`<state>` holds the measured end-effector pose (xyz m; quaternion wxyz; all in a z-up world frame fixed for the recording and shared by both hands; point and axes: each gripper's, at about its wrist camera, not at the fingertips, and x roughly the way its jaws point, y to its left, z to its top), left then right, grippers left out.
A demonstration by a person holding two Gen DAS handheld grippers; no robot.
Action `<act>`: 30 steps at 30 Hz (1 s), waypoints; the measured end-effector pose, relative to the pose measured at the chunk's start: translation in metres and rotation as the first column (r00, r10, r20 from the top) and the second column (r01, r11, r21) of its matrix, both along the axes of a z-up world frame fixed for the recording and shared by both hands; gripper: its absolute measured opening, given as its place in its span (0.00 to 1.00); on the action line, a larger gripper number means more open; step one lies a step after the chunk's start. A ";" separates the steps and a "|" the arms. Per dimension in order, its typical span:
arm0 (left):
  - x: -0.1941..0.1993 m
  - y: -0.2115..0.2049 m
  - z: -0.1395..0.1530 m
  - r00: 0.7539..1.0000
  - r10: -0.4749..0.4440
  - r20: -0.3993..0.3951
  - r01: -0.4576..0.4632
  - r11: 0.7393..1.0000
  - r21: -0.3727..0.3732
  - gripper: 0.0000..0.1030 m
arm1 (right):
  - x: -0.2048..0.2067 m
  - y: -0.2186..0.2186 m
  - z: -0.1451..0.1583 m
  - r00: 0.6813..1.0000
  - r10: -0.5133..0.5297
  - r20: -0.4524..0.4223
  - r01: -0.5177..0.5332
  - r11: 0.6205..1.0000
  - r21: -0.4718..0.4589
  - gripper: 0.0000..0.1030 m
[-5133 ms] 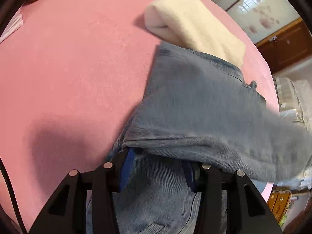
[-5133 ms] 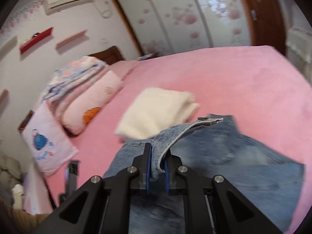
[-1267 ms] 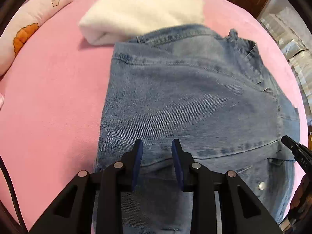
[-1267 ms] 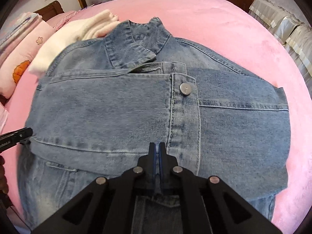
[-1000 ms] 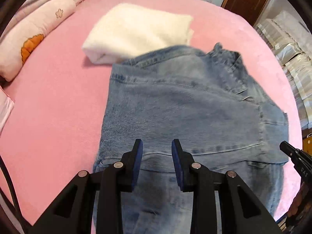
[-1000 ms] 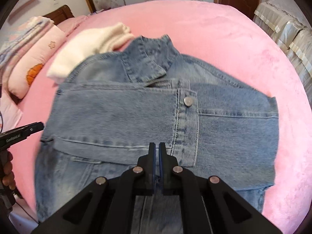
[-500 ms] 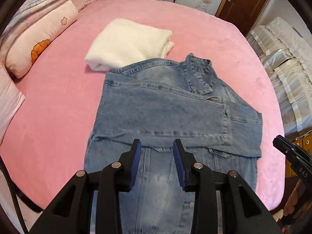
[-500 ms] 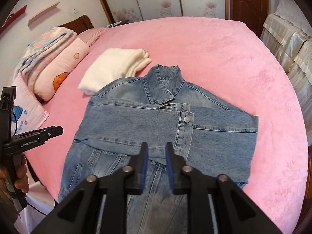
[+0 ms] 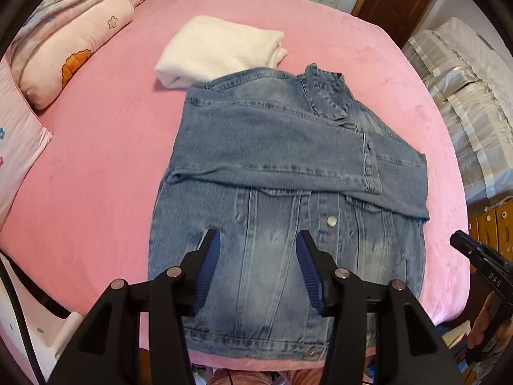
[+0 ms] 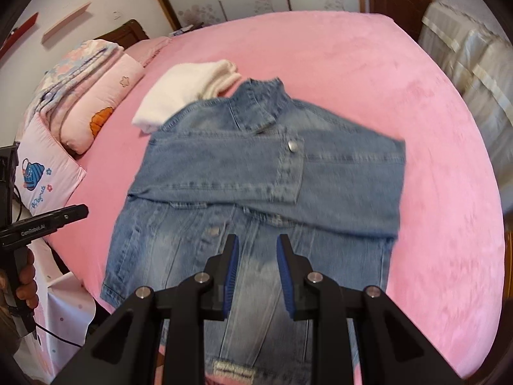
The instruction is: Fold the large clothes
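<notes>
Both grippers have pulled back and up from the denim jacket since the earlier frames, so far more of the bed shows now, and their jaws have just been opening with nothing between them.

From the left wrist, the left gripper (image 9: 258, 250) hovers with its tongs apart above the near half of the denim jacket (image 9: 288, 173). The jacket lies flat on the pink bed (image 9: 96, 166), collar at the far end, both sleeves folded across the chest. A folded white garment (image 9: 218, 51) sits just beyond its far left shoulder, touching or slightly under it. Pillows (image 9: 64, 41) lie far left. The right gripper's tip (image 9: 481, 256) shows at the right edge.

From the right wrist, the right gripper (image 10: 256, 256) also hangs empty, tongs a little apart, over the jacket's near hem (image 10: 231, 369). The left gripper (image 10: 41, 224) and the hand (image 10: 25, 276) holding it show at the left edge.

The next fold, I judge, is bringing the hem up to the collar: take both near corners together, lift evenly, and lay them down without dragging the sleeves loose.

No containers appear in either view.
</notes>
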<state>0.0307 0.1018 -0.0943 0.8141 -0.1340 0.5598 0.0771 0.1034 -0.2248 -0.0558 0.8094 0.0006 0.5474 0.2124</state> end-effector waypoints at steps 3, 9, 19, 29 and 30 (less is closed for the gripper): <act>-0.014 0.009 -0.010 0.999 -0.020 -0.027 0.020 1.000 -0.003 0.46 | -0.025 -0.010 -0.008 0.998 -0.055 -0.025 0.055 0.998 -0.006 0.24; -0.049 0.031 -0.041 0.997 -0.037 -0.071 0.036 0.999 -0.015 0.46 | -0.072 -0.027 -0.033 0.982 -0.173 -0.081 0.172 0.985 -0.021 0.24; -0.127 0.087 -0.121 0.987 0.050 -0.151 -0.069 0.990 -0.122 0.46 | -0.135 -0.060 -0.078 0.948 -0.290 -0.135 0.289 0.957 -0.023 0.39; -0.155 0.114 -0.174 0.987 0.065 -0.147 -0.091 0.980 -0.177 0.46 | -0.167 -0.130 -0.129 0.879 -0.444 -0.172 0.444 0.895 -0.044 0.39; -0.155 0.115 -0.176 0.988 0.066 -0.142 -0.093 0.978 -0.188 0.46 | -0.170 -0.136 -0.132 0.872 -0.456 -0.176 0.457 0.889 -0.041 0.39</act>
